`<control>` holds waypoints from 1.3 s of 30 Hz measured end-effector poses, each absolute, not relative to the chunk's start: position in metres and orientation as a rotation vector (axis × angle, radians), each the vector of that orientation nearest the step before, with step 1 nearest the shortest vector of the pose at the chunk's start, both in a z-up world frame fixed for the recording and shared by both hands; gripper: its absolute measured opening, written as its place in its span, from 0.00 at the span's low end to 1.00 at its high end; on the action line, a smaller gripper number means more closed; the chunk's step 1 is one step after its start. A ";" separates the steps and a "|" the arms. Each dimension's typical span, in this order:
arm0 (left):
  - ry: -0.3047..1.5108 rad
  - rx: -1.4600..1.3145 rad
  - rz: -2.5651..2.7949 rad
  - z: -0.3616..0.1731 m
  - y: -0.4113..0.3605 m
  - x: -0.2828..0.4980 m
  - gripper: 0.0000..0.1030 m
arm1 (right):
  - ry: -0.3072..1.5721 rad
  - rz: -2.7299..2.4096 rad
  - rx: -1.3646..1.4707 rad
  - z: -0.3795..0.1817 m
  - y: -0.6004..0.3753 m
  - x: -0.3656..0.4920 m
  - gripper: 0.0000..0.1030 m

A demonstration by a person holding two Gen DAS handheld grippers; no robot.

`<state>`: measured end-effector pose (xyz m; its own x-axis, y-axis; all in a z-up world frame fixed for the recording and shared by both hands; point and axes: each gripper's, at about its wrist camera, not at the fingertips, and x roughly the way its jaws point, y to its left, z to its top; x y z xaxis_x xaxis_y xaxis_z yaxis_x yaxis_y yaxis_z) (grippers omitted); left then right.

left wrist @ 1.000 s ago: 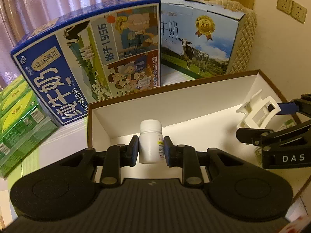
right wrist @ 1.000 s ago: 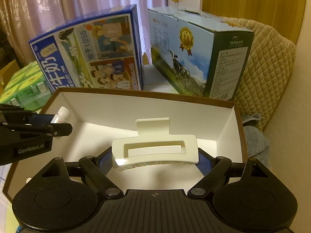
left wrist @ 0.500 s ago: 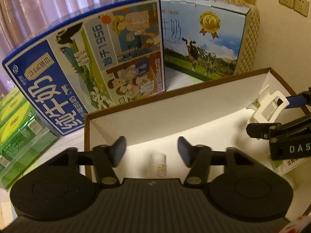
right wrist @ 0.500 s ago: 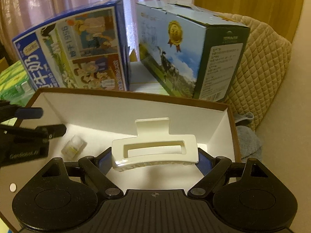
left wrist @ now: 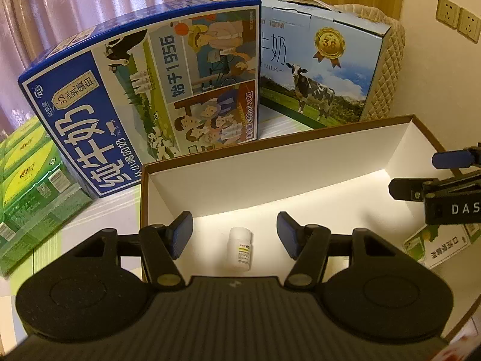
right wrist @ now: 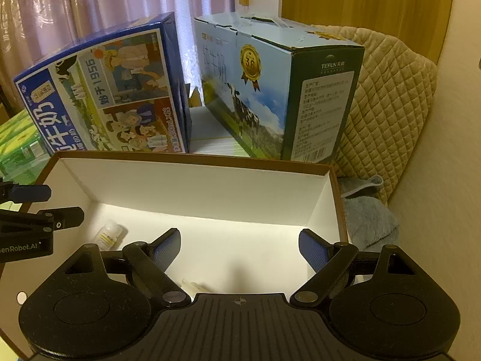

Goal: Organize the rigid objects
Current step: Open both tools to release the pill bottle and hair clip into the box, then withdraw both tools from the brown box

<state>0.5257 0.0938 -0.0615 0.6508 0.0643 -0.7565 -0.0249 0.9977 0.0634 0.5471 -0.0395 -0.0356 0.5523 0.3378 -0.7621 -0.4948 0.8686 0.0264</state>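
Left gripper (left wrist: 234, 225): jaws apart, just opened, clamped on nothing; small white bottle (left wrist: 240, 251) below and between the blue pads (left wrist: 182, 233), touching neither; lying on its side on the white floor of the open cardboard box (left wrist: 270, 174), near the left end wall, cap toward the far wall, yellow-striped label facing up.

Right gripper (right wrist: 240, 240): jaws set wide apart, nothing between them; held over the right half of the same box; tip also visible at the right edge of the left wrist view.

In the right wrist view: bottle at the left end of the box, just beside the left gripper's tip; pale object (right wrist: 192, 286) on the box floor at the near edge, mostly hidden under the gripper body, identity not determinable.

Behind the box, on the white surface (left wrist: 99, 210): dark blue milk case (left wrist: 135, 105) at left, leaning; light blue milk case with cow print (left wrist: 315, 75) at right, upright; green shrink-wrapped pack (left wrist: 27, 165) at far left.

Right of the box: quilted beige cover (right wrist: 390, 105); grey cloth (right wrist: 369, 219) below it, beside the box wall.
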 end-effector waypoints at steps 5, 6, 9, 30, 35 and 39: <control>0.860 0.036 0.049 -0.054 0.093 0.517 0.56 | 0.848 0.504 -0.197 -0.030 -0.043 0.538 0.80; 0.857 0.032 0.048 -0.051 0.093 0.514 0.56 | 0.845 0.506 -0.195 -0.028 -0.044 0.536 0.80; 0.847 0.017 0.051 -0.043 0.091 0.506 0.56 | 0.837 0.507 -0.179 -0.022 -0.048 0.530 0.80; 0.765 -0.057 0.041 0.016 0.068 0.416 0.57 | 0.746 0.589 -0.089 0.034 -0.094 0.445 0.81; 0.734 -0.078 0.044 0.026 0.062 0.385 0.57 | 0.731 0.621 -0.079 0.042 -0.103 0.420 0.81; 0.719 -0.085 0.046 0.032 0.057 0.359 0.57 | 0.727 0.642 -0.070 0.047 -0.111 0.400 0.80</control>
